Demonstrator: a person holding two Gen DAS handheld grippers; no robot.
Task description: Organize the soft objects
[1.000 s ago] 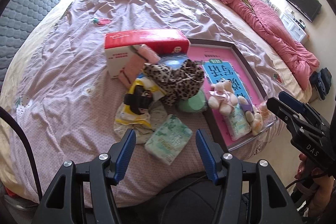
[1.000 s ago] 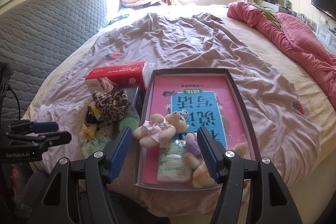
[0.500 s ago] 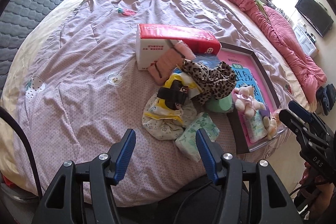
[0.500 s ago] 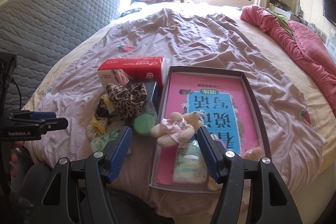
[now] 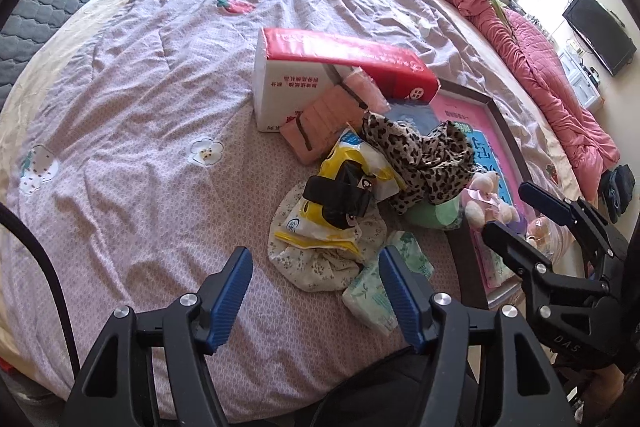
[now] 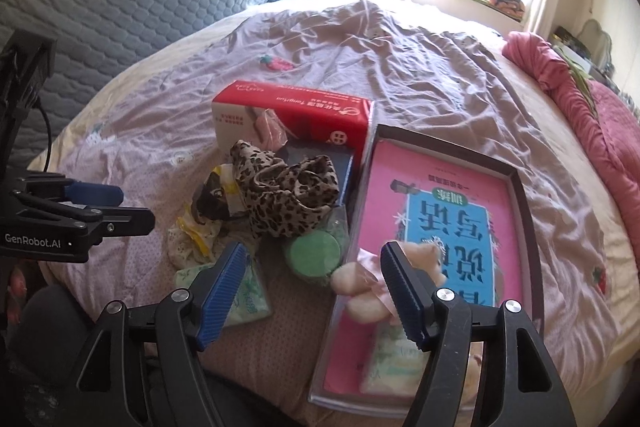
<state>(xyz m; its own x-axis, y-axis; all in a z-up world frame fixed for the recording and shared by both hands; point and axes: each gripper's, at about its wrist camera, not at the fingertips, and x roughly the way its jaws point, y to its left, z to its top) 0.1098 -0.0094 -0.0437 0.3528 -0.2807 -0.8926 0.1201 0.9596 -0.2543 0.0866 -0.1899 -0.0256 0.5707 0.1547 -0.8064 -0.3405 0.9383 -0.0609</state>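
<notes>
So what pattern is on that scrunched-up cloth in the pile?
Leopard print, tan with dark spots. The cloth shows best in the right wrist view.

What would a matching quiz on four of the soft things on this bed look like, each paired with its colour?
Things:
1. tissue box
2. scarf
3. round pad
4. teddy bear

Colours:
A. leopard print
B. cream with pink dress
C. red and white
D. green

Pairs: 1-C, 2-A, 3-D, 4-B
</notes>
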